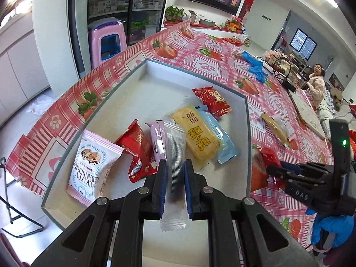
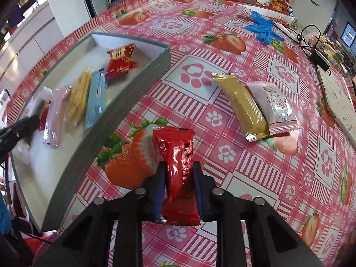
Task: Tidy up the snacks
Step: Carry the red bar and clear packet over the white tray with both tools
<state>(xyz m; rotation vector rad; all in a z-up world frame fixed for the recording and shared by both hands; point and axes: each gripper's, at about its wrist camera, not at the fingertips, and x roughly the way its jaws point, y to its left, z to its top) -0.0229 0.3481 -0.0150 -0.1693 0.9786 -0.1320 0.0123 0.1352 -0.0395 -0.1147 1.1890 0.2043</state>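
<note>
My left gripper (image 1: 175,166) is shut on a clear snack packet (image 1: 175,155) and holds it above the grey-rimmed white box (image 1: 245,102). Several snacks lie in the box: a pink cranberry packet (image 1: 93,164), red packets (image 1: 138,153), a yellow bar (image 1: 199,133), a blue bar (image 1: 224,142). My right gripper (image 2: 179,169) is shut on a red snack packet (image 2: 178,171) above the tablecloth, right of the box (image 2: 124,102). A gold bar (image 2: 241,105) and a white cranberry packet (image 2: 276,109) lie on the table ahead of it.
A strawberry-print tablecloth (image 2: 255,178) covers the long table. Blue gloves (image 2: 262,27) and a black cable with charger (image 2: 316,53) lie farther back. A flat board (image 2: 338,102) lies at right. A person (image 1: 316,84) sits at the far end. A pink stool (image 1: 106,42) stands beyond the table.
</note>
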